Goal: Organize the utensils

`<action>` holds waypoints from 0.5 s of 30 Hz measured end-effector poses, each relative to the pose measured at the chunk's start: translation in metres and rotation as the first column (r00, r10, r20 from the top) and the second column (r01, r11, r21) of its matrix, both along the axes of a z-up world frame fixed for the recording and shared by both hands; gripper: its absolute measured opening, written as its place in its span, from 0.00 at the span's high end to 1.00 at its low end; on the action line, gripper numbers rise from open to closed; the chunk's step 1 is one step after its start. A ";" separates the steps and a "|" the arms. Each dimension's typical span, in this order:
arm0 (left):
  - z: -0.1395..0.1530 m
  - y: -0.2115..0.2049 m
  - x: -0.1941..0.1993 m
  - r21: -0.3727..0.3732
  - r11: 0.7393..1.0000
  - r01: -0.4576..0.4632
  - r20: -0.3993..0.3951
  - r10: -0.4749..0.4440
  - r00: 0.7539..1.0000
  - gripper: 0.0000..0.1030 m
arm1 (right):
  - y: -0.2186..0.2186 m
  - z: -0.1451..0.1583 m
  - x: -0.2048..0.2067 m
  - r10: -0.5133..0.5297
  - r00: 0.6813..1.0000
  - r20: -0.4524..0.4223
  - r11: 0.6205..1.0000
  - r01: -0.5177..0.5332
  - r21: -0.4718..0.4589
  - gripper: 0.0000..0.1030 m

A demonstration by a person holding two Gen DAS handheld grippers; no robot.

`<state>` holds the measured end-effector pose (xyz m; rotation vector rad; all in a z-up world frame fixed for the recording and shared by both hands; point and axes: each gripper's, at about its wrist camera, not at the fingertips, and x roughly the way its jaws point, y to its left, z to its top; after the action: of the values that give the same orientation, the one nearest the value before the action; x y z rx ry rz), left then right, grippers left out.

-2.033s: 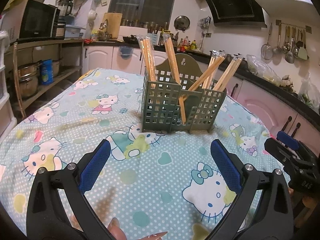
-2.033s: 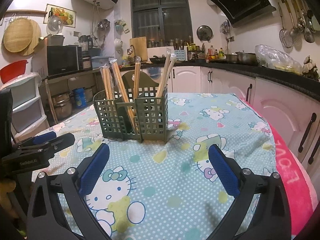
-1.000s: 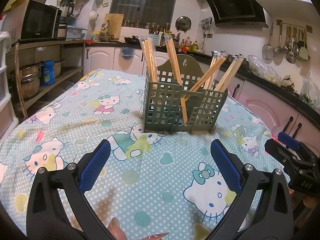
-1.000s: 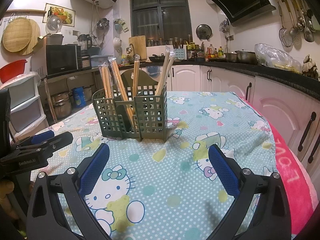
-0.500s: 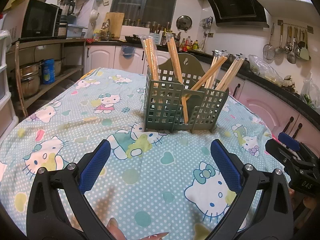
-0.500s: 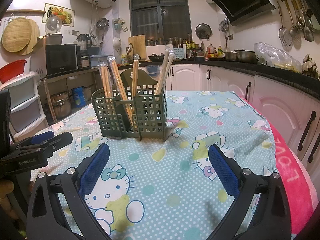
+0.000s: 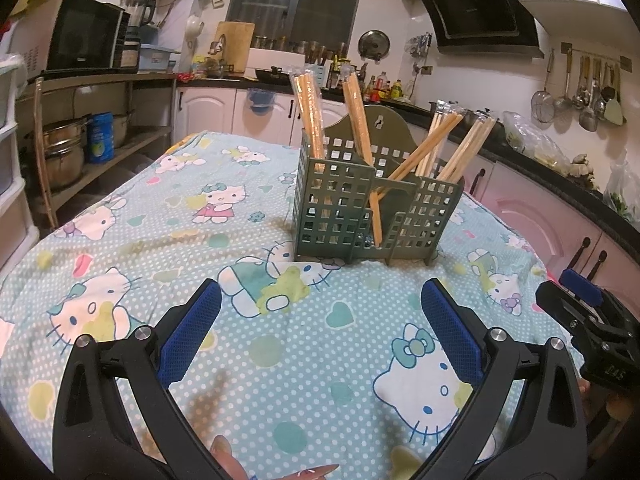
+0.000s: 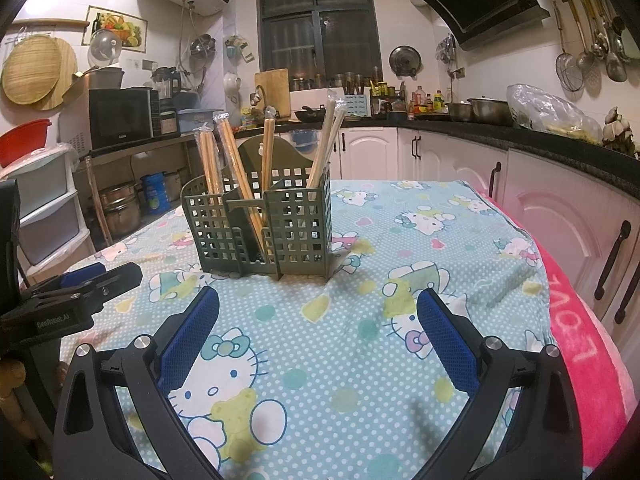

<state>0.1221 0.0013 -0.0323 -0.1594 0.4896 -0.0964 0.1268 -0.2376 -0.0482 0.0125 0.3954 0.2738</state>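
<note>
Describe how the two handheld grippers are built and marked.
Both match: the left gripper and right gripper each have two black plastic arms with slotted cut-outs, silver screw heads, and blue mesh-textured pads on the inner faces of the fingers. White lettering is printed on each black body when seen from the other camera. No cables or sleeves show.

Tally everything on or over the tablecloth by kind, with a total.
Wrapped chopstick packs: 5, all standing in the holder
Green holder: 1
Tools: 2, the left tool and the right tool, both open and empty
Total: 8
</note>
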 end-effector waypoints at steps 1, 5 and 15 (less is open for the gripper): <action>0.000 0.001 0.000 -0.004 1.000 0.000 -0.001 0.000 1.000 0.11 | 0.000 0.000 0.000 0.000 1.000 -0.001 1.000 0.000 0.000 0.06; 0.001 0.000 -0.001 -0.009 1.000 0.011 0.010 -0.011 1.000 0.11 | 0.001 -0.001 0.001 -0.008 1.000 -0.004 1.000 0.008 -0.003 0.06; -0.006 0.030 0.027 0.010 0.997 -0.082 -0.173 0.083 0.981 0.11 | -0.021 0.000 0.030 -0.104 0.985 -0.135 0.994 0.101 -0.028 0.06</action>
<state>0.1492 0.0317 -0.0379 -0.1863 0.6563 -0.0005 0.1564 -0.2585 -0.0482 0.0306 0.5320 0.1674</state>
